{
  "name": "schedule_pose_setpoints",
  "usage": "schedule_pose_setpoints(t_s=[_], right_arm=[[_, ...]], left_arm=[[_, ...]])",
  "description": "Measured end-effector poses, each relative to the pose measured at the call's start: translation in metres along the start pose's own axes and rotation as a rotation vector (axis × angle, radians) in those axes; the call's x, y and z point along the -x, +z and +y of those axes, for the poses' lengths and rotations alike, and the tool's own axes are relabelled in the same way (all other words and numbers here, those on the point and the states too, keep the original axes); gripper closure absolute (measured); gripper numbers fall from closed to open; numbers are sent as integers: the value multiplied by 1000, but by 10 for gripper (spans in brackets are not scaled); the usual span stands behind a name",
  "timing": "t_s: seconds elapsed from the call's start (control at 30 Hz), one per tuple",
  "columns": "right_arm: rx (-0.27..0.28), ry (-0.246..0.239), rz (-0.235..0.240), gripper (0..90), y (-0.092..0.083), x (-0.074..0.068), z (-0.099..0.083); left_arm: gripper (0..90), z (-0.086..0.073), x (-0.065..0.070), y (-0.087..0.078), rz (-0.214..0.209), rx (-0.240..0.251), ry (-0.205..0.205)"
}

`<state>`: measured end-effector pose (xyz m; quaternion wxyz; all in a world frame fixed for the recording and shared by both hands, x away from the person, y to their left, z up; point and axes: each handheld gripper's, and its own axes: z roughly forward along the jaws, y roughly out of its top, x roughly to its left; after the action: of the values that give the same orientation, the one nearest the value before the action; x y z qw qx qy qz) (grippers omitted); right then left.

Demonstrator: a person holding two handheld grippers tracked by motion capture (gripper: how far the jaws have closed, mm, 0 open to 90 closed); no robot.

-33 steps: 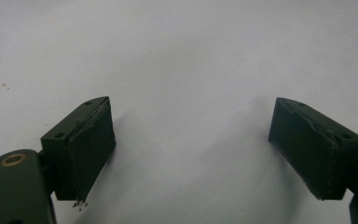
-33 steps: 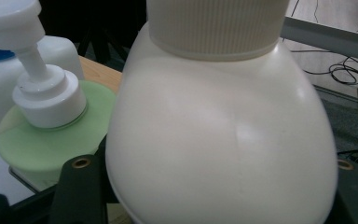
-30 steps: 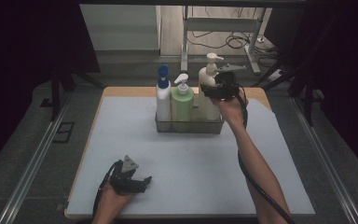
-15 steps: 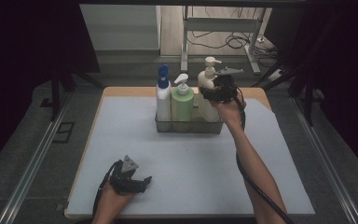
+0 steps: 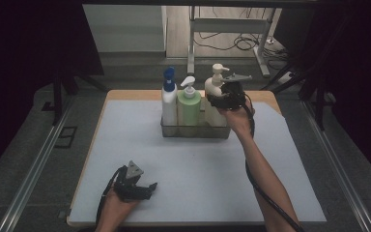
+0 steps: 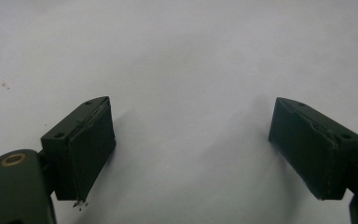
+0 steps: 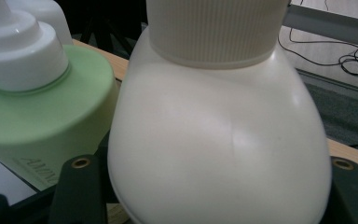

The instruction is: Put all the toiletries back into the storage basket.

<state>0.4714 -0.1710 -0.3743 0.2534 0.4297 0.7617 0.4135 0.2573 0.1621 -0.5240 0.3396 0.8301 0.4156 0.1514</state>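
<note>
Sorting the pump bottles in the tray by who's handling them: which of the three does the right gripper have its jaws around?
The cream bottle, at the tray's right end. The right gripper straddles it; the green bottle and the blue-capped white bottle stand free.

- Cream bottle, ribbed cream collar.
- Green bottle, white pump.
- White bottle, blue pump.
- Clear grey-tinted tray.
- Pale grey mat on tan wooden tabletop.
- Black jaws on both grippers.
</note>
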Motion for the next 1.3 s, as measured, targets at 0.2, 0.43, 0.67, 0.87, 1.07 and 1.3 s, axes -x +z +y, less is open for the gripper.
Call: schedule_pose_setpoints(t_s=[0.2,0.43,0.67,0.87,1.07,1.3], right_arm=[[-14,0,3,370,2,0,-8],[-28,0,6,369,4,-1,-15],[-45,-2,11,369,6,-2,-21],[-56,2,12,369,9,-2,-28],[-69,1,8,368,11,0,-33],[-71,27,9,364,9,3,-34]], left_arm=[[141,0,0,0,-1,0,4],[141,0,0,0,-1,0,4],[141,0,0,0,-1,-1,5],[141,0,0,0,-1,-1,5],[141,0,0,0,-1,1,3],[141,0,0,0,-1,0,4]])
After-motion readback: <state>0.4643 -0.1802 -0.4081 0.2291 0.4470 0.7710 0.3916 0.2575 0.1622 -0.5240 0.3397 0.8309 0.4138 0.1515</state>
